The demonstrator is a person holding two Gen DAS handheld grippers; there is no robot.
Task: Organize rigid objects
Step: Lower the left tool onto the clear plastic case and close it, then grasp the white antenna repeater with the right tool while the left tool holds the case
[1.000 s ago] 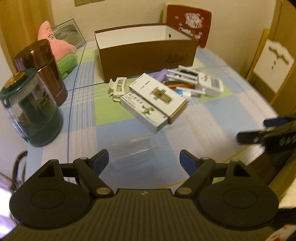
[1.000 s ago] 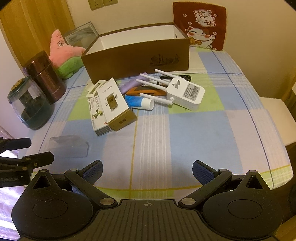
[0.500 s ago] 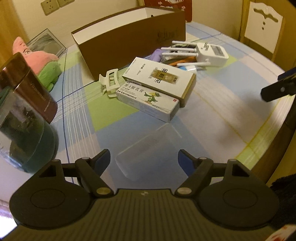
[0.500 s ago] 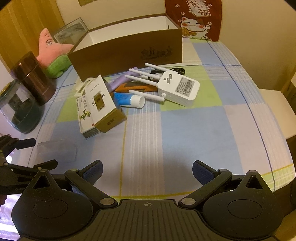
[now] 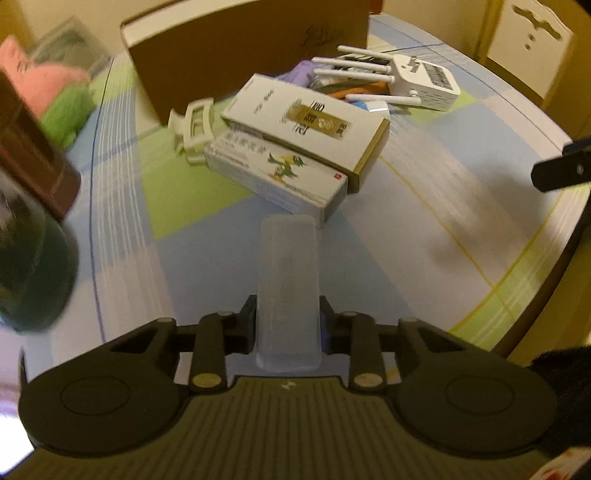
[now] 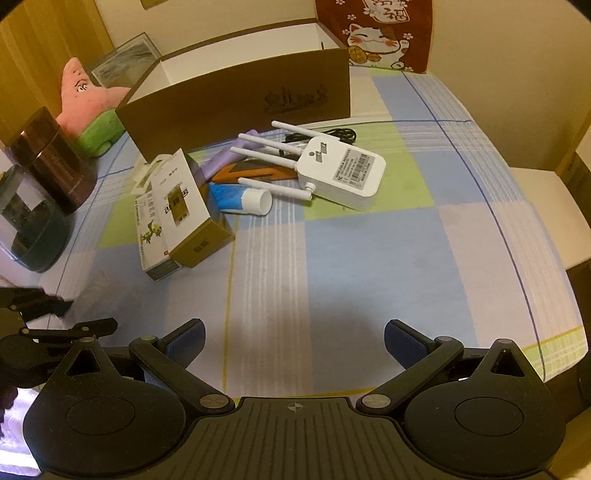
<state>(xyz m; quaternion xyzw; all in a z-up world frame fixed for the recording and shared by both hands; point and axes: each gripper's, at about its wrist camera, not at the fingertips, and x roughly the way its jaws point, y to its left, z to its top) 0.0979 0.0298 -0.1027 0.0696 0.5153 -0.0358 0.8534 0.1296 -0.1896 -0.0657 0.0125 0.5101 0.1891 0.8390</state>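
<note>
Faintly, router label [image 6: 352,167] illegible, lucky-cat cloth [image 6: 373,33] reads 福

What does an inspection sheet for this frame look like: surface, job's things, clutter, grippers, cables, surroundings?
Surface: checked tablecloth, green, blue and lilac squares.
Job's things: clear case in the left gripper; two stacked cartons; white router; blue tube; purple tube; white clip; open brown box behind them.
Clutter: dark jar, brown canister, pink plush.
Grippers: left gripper has just closed on the clear case; right gripper open, nothing between its fingers.
Cables: black cord behind the router.
Surroundings: cat cloth, white chair.
</note>
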